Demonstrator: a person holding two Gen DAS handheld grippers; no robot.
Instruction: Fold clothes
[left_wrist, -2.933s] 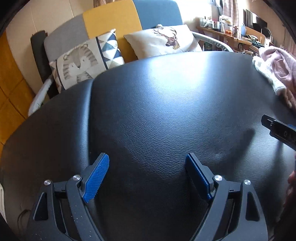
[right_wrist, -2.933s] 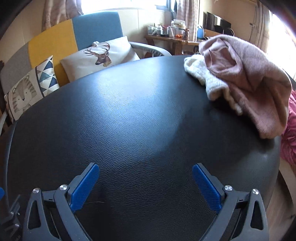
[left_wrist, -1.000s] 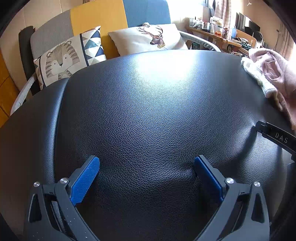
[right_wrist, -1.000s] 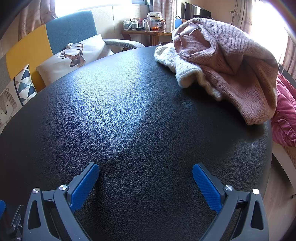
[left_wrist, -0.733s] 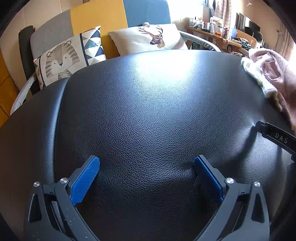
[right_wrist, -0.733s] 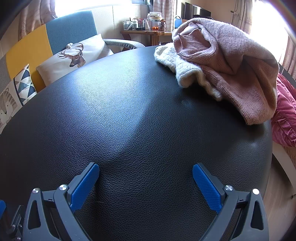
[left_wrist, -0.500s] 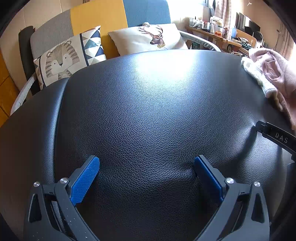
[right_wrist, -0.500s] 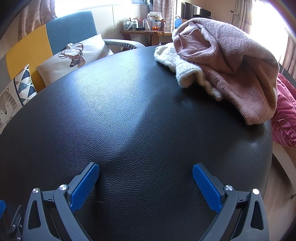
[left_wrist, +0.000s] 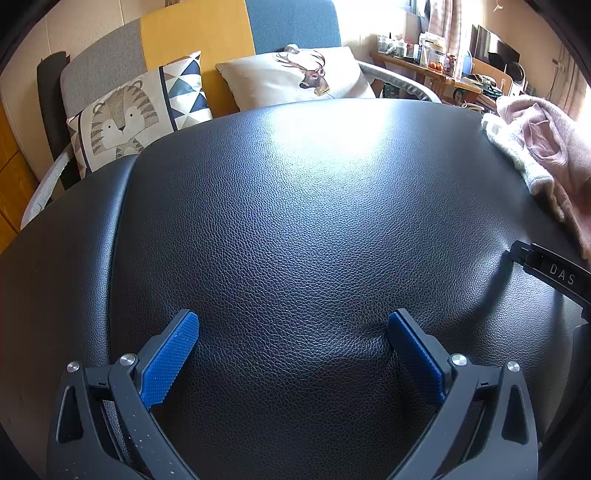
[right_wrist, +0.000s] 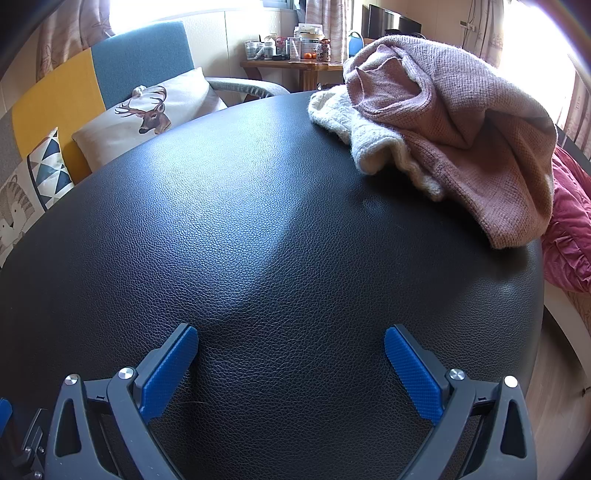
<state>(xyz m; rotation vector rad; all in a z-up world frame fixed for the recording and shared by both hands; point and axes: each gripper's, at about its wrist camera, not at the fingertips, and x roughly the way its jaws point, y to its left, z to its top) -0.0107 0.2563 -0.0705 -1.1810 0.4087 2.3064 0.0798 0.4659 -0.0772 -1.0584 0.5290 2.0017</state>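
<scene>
Nothing has shifted over the last second; against the oldest pair, both cameras now sit closer to the clothes, which fill more of each view. Left gripper (left_wrist: 293, 334) and right gripper (right_wrist: 291, 345): each released, blue pads spread wide, empty, low over the black leather surface (right_wrist: 258, 229). Leather dimples under the left gripper's right fingertip (left_wrist: 397, 321). Pink knit sweater (right_wrist: 461, 122): crumpled heap at the far right of the surface, lying on and overlapping a cream knit garment (right_wrist: 354, 125), whose edge protrudes toward the centre. Both garments are well apart from the right gripper and farther from the left; in the left view they appear only at the right margin (left_wrist: 546, 147). A part of the right gripper's body, lettered "DAS", enters the left view (left_wrist: 554, 273) between the left gripper and the heap. Between grippers and clothes the leather lies bare. Magenta fabric (right_wrist: 569, 229) lies just beyond the surface's right edge. Beyond the far edge: a sofa (left_wrist: 207, 37) with tiger cushion (left_wrist: 125, 122) and deer cushion (right_wrist: 147, 110); a cluttered wooden side table (right_wrist: 295, 66).
</scene>
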